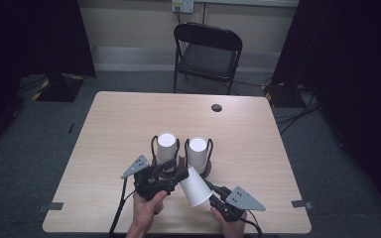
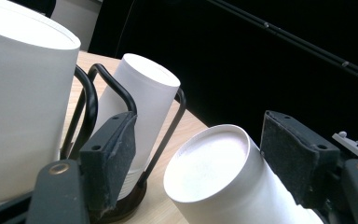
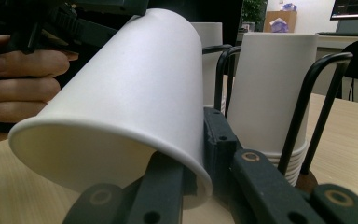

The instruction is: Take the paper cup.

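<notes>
I have the wooden table (image 1: 129, 124) in front of me, with two wire holders standing near its middle, each carrying a stack of upside-down white cups: the left stack (image 1: 166, 148) and the right stack (image 1: 197, 151). That makes two stacks, two holders, and one loose paper cup (image 1: 194, 187) held tilted just near of them, its closed base pointing toward the stacks.

My right gripper (image 3: 200, 154) is pinching that cup's rim wall, one jaw inside the mouth and one outside. My left gripper (image 1: 171, 174) has its jaws spread around the cup's base end; the pads (image 2: 109, 154) stand clear of the paper, not pressing it.

To do this handover well, I judge I should keep the right pinch light so the rim does not crease, and draw the left gripper away without nudging the stacks.
</notes>
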A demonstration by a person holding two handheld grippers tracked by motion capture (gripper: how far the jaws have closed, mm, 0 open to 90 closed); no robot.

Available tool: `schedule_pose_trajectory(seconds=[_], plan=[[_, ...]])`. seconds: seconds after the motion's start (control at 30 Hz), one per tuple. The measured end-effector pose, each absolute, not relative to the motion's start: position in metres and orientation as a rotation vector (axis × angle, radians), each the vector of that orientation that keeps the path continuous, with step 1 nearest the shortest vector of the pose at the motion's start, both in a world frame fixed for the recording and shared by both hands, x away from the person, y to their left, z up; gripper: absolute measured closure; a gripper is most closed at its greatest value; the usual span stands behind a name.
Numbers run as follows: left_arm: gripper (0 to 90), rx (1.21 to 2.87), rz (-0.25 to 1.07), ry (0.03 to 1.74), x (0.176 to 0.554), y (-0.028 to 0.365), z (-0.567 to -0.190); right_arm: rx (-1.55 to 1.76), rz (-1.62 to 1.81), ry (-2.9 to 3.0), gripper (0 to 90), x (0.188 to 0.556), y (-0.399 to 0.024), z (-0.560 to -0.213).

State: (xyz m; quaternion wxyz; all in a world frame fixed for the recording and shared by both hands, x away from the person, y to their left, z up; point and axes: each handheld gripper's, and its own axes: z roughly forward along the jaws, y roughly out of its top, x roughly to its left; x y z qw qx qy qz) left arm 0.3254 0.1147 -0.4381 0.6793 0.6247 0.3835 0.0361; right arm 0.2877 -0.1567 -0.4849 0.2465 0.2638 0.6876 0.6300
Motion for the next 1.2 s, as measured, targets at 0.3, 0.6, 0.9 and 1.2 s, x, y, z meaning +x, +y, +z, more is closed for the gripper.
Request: schedule_pose_trajectory(seconds=[0.3,0.6,0.9,1.2], plan=[[22.2,1.418,0.103,0.796,0.323,0.118,-0.439,0.756,1.705,1.901,85.2,0.29,-0.16,-0.484],[18.5,1.46,0.189,0.749,0.32,0.121,-0.441,0.791,1.687,1.958,85.2,0.293,-0.163,-0.483],[16.3,1.503,0.186,0.721,0.321,0.128,-0.445,0.825,1.681,2.016,85.2,0.296,-0.164,-0.481],[20.2,1.588,0.302,0.754,0.321,0.129,-0.451,0.855,1.612,2.074,85.1,0.299,-0.165,-0.476]])
